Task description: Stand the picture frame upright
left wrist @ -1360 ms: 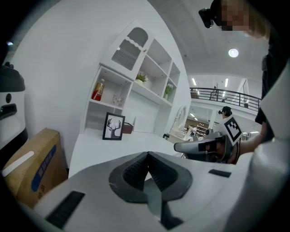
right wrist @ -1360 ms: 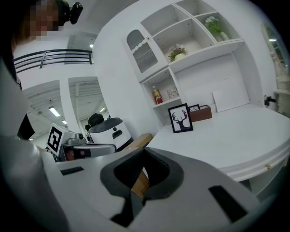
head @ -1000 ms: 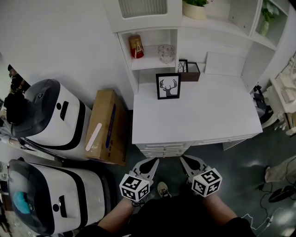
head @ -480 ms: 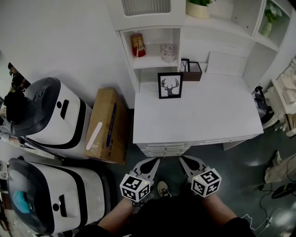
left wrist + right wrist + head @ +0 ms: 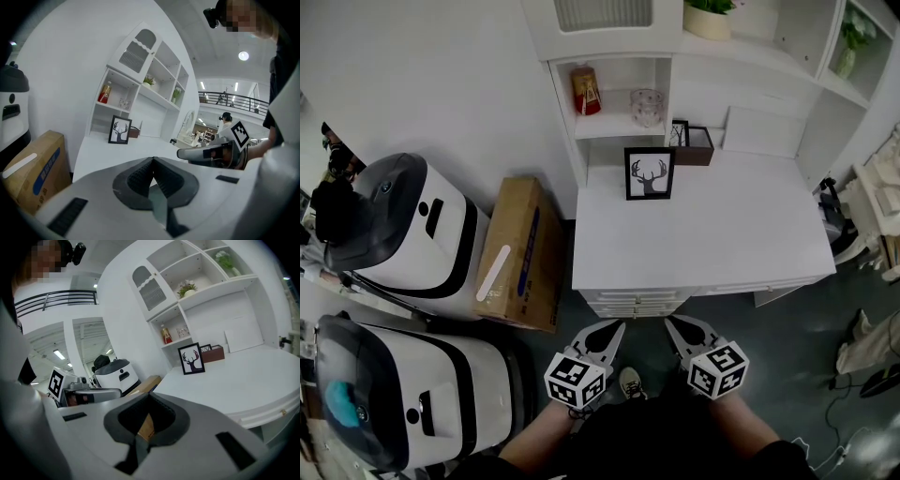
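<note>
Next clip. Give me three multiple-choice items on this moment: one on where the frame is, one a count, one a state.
1. Where is the picture frame? A on the floor; B on the white desk, towards its back left; C on a shelf.
2. How many grippers touch it? A none; B one; C two.
3. How does the frame stand? A face down; B upright; C flat on its back.
Key: 1 B, it rests on the desktop. 2 A, the left gripper and right gripper hang by the person's body, jaws shut and empty. 3 B, its deer print faces forward.
</note>
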`<state>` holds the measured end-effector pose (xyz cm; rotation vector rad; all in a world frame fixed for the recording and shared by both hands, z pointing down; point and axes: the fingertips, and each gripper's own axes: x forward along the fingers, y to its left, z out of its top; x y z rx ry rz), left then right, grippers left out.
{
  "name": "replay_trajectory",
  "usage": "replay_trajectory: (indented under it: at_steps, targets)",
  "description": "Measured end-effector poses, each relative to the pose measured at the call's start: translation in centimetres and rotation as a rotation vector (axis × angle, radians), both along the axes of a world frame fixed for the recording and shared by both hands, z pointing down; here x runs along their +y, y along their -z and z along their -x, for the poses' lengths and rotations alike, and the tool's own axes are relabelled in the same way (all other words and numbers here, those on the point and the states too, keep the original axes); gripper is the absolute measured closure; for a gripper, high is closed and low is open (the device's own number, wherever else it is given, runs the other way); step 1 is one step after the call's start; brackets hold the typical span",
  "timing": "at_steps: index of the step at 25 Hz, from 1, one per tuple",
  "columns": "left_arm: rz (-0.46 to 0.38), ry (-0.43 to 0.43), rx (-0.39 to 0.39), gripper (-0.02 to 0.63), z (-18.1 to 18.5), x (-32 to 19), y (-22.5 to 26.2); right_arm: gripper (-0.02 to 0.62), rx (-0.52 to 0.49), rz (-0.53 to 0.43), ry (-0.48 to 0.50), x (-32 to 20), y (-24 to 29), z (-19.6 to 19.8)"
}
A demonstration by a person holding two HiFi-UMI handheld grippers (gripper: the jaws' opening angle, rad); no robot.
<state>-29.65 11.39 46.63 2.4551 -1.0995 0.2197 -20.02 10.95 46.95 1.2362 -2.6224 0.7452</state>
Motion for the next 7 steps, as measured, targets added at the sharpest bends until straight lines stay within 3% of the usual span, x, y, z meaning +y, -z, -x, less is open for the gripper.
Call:
replay_trajectory:
  at_steps: [7]
  targets:
    - [-0.002,0.006,0.001,0.601,-0.2,0.09,0.17,0.592,0.0,-0.008,0.019,0.23,0.25,0.35]
